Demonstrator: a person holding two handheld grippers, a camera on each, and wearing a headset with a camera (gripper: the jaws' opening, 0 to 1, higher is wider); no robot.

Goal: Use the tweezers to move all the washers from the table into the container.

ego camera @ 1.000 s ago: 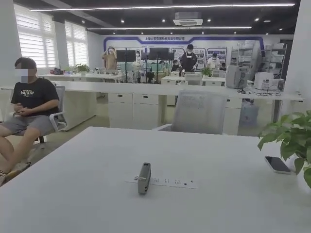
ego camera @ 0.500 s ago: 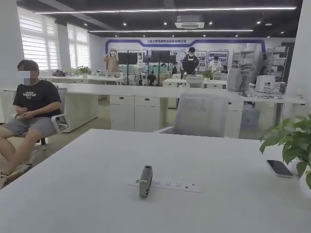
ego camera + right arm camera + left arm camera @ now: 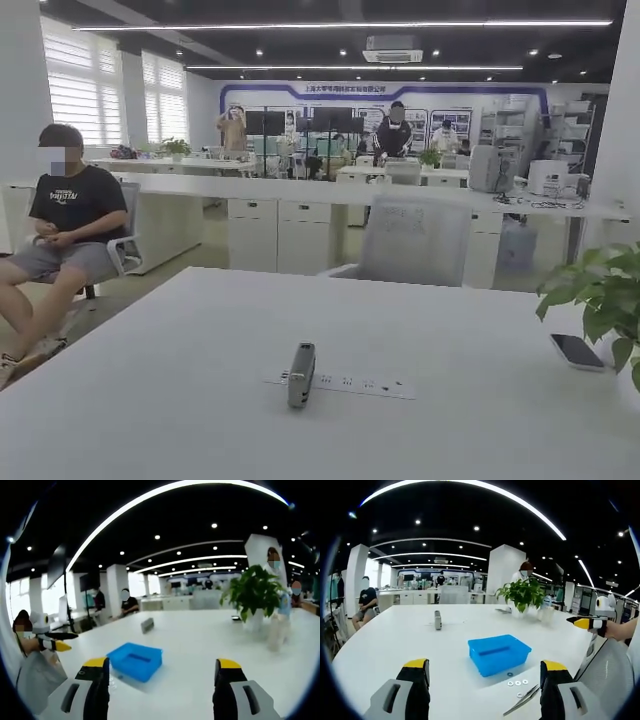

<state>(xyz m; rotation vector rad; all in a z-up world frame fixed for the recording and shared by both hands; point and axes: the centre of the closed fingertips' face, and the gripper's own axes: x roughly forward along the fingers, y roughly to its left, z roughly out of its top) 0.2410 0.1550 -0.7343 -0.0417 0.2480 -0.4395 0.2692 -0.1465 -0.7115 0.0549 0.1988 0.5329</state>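
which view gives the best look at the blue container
The left gripper view: the blue container sits sharp and central, with washers beside it. The right gripper view has it lower and blurrier. The head view aims farther along the table.

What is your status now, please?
Left tongs open, right tongs open, both empty. Tweezers and washers lie on table by blue box. Nothing blocks them.

Nothing legible here tbh
Back-wall sign (image 3: 340,92) and the seated person's T-shirt print (image 3: 62,199) are both too blurry to read.
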